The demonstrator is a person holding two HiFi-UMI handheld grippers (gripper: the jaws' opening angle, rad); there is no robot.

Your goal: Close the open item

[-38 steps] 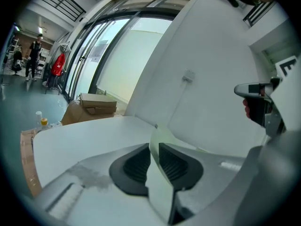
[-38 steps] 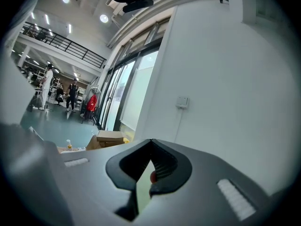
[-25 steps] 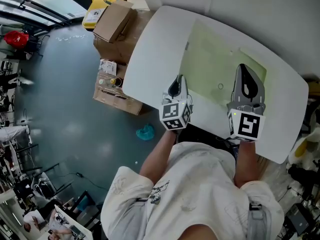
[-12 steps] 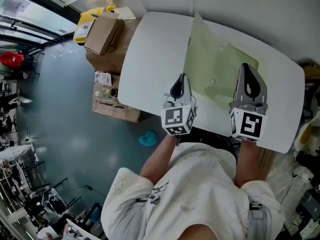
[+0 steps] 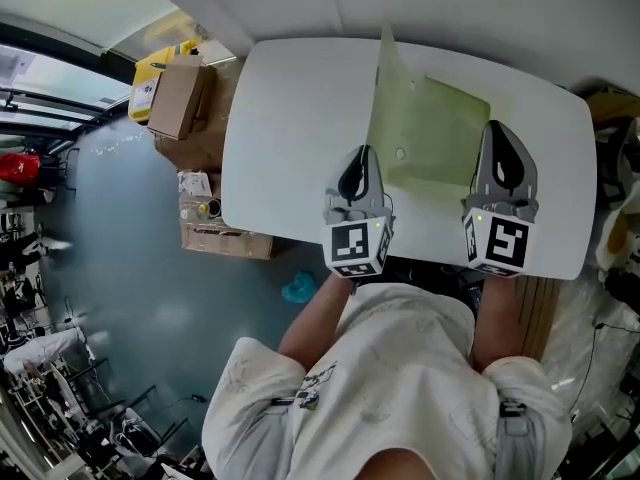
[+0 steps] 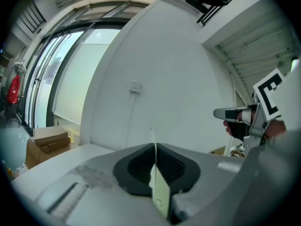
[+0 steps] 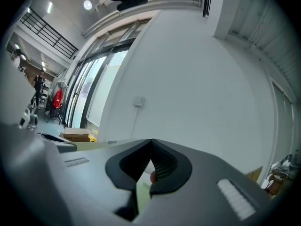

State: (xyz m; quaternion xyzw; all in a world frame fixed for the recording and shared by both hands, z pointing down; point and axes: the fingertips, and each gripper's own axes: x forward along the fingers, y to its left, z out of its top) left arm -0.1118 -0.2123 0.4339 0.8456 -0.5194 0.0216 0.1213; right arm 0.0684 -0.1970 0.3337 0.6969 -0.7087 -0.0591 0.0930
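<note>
A pale green folder (image 5: 435, 133) lies on the white table (image 5: 290, 128). Its left flap (image 5: 386, 78) stands up on edge along the fold. My left gripper (image 5: 361, 154) is shut on that flap's near edge; in the left gripper view the thin sheet (image 6: 159, 187) runs edge-on between the closed tips (image 6: 154, 145), a small round snap near its bottom. My right gripper (image 5: 497, 128) sits at the folder's right edge with its jaws closed (image 7: 150, 142). A pale green strip shows in the slit below its tips; whether it is pinched I cannot tell.
Cardboard boxes (image 5: 180, 98) and a lower carton (image 5: 225, 230) stand on the floor left of the table, with a yellow case (image 5: 150, 76) behind them and a teal scrap (image 5: 298, 288) near the table's front edge. A white wall (image 6: 164, 69) rises right behind the table.
The folder's left flap, lying open a second ago, has been lifted by my left gripper and now stands upright. Both grippers have moved further in over the table.
</note>
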